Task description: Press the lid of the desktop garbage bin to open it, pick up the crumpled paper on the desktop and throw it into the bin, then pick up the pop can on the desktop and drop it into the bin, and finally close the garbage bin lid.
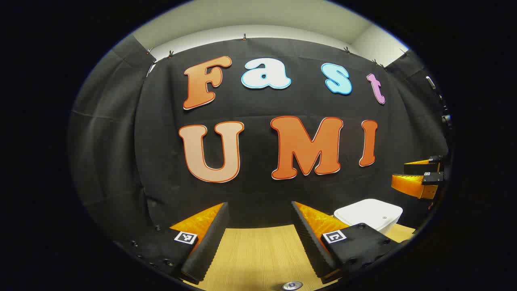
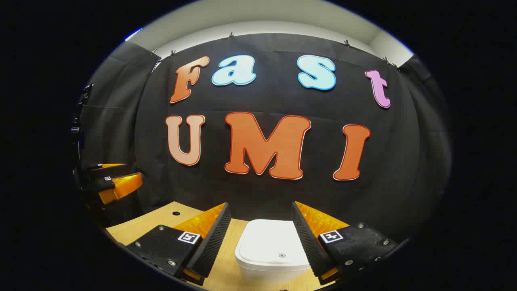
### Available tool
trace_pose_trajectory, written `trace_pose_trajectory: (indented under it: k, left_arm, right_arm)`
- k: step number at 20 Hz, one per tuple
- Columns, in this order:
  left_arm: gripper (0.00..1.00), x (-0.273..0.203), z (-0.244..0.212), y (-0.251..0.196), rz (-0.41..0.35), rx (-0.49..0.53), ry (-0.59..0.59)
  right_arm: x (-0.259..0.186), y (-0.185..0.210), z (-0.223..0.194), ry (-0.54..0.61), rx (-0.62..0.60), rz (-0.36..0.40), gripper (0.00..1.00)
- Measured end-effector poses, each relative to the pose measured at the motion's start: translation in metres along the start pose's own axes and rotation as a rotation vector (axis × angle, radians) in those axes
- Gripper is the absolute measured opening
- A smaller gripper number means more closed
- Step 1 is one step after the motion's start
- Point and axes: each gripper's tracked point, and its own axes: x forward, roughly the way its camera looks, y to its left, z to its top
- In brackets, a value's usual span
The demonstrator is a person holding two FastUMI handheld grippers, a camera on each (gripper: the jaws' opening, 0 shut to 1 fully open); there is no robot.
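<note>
A white desktop bin (image 2: 274,250) with its lid down stands on the wooden table, seen between and beyond the fingers of my right gripper (image 2: 260,234), which is open and hovers above it without touching. In the left gripper view the same bin (image 1: 369,214) lies to the right, and my left gripper (image 1: 260,232) is open over bare tabletop. The top of a pop can (image 1: 291,285) peeks in at the bottom edge of the left gripper view. Each view catches the other gripper at its side: the right gripper (image 1: 418,176) and the left gripper (image 2: 113,182).
The wooden table (image 1: 258,254) runs back to the black cloth wall. A small round hole (image 2: 176,213) is in the tabletop at the left of the right gripper view.
</note>
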Motion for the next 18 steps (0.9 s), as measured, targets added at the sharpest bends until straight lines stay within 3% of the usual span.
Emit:
trace_pose_trajectory:
  k: [18]
  left_arm:
    - [0.97, -0.0068, -0.0001, 0.0086, 0.041, 0.006, 0.0]
  right_arm:
    - [0.0077, -0.0073, -0.0002, 0.017, -0.013, 0.0, 0.92]
